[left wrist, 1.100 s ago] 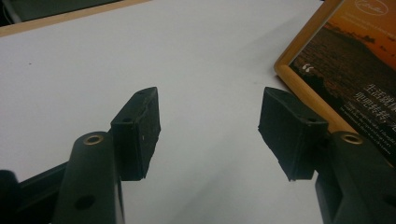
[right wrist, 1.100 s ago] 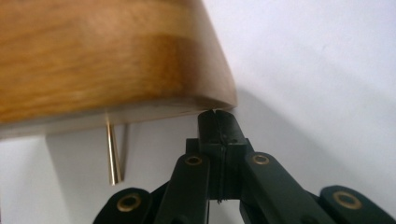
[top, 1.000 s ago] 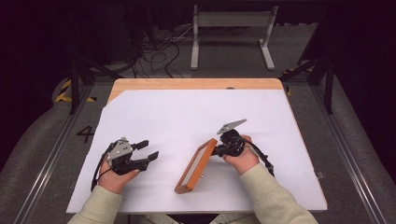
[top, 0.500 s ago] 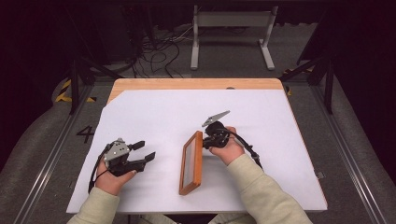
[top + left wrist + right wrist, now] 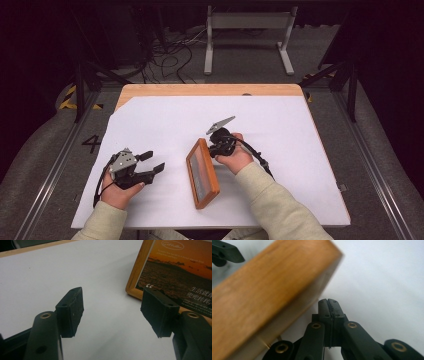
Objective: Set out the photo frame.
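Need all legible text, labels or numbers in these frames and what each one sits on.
"4": dark numeral on the grey floor left of the table, high view.
Oval logo at the top of the print in the wooden picture frame: cursive, too blurred to read.
White Chinese lines lower on that print: roughly "生活就像", not sure.
Fine line under the logo: too small.

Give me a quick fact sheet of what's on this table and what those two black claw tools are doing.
surface: white sheet over a wooden table
object: wooden picture frame with a sunset print, between the hands
left gripper: jaws wide open, empty, pointing toward the frame
right gripper: jaws pressed shut, nothing visible between them, beside the frame's edge
contact: cannot tell whether the right gripper touches the frame
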Motion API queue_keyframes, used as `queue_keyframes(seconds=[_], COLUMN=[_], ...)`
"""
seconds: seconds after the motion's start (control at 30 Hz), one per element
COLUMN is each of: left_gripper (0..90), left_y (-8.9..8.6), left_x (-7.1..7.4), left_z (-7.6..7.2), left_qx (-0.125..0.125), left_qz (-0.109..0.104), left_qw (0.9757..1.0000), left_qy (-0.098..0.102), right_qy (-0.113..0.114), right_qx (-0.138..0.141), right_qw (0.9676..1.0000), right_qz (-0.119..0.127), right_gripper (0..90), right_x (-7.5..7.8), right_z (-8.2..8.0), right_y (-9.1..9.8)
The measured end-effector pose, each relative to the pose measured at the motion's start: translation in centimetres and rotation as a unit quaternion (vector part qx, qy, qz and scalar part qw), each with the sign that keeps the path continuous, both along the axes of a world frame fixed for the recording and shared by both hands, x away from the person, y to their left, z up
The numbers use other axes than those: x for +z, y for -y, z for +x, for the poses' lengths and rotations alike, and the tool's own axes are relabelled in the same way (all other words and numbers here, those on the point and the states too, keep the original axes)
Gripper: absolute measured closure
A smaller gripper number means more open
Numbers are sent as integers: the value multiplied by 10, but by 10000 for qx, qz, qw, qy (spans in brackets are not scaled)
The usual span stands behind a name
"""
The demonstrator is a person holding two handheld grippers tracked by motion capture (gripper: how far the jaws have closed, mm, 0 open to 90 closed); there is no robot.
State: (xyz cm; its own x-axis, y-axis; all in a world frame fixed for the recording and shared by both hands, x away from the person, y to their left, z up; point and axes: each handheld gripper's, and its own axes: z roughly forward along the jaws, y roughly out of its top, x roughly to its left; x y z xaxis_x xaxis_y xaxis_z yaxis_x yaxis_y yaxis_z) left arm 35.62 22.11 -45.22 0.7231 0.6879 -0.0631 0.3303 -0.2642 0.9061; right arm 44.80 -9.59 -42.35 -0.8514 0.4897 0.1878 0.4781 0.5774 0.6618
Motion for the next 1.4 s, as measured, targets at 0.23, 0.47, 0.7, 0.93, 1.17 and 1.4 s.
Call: queue_keyframes(seconds=[0.23, 0.47, 0.7, 0.93, 1.17, 1.4], left_gripper=[249, 217, 201, 193, 189, 186], left_y=[-1, -1, -1, 0, 1, -1], left_x=[6, 5, 4, 3, 3, 4], left_z=[0, 1, 0, 1, 1, 1], left_qx=[50, 20, 14, -11, -23, -11], left_qz=[-246, -37, 31, 93, 93, 42], left_qw=[9995, 9998, 9998, 9997, 9997, 9999], left_qy=[-178, -201, -215, -207, -207, -166], right_qy=[286, 376, 437, 315, 144, 56], right_qx=[-277, -380, -280, -312, -342, -422], right_qw=[9989, 9984, 9986, 9990, 9993, 9990], right_qz=[-250, -161, -43, 27, 44, -122], right_gripper=[840, 733, 626, 451, 320, 262], right_x=[20, 40, 58, 82, 91, 84], right_z=[-11, -25, -38, -56, -71, -73], right_y=[23, 48, 52, 43, 28, 14])
